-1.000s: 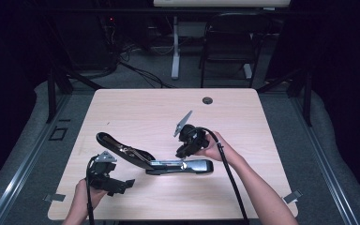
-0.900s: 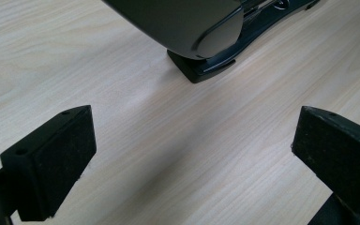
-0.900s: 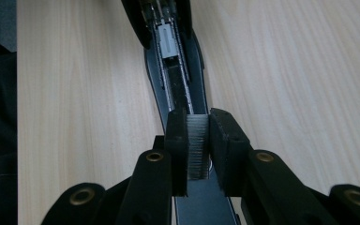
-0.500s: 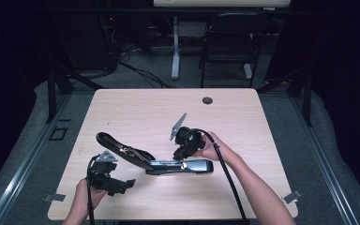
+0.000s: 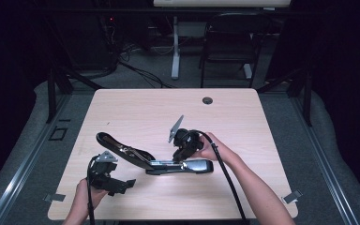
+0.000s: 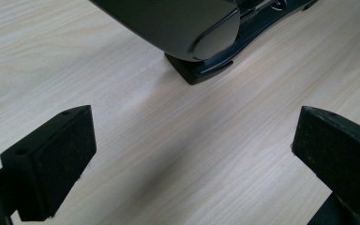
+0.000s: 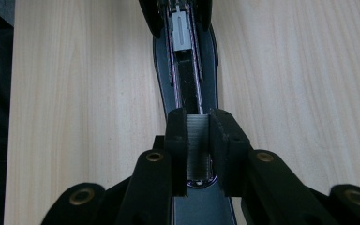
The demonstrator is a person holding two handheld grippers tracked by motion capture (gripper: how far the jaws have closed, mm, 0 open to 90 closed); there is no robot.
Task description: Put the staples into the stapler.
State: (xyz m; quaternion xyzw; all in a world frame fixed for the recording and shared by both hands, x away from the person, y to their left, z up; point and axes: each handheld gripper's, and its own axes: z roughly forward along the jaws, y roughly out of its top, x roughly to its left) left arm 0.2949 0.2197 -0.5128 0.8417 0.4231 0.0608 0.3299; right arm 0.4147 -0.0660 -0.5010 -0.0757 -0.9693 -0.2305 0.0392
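the right gripper [image 7: 198,157] pinches a grey strip of staples [image 7: 198,145] directly over the open channel of the black stapler [image 5: 168,164], strip and channel lined up lengthwise, near the table's [image 5: 262,122] front edge, while the left gripper [image 5: 122,186] rests wide open and empty beside the raised lid.

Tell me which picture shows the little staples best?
The right gripper view: the right claw pinches the strip of staples over the open stapler. In the high view the claw covers them; the left gripper view catches just the stapler's end.
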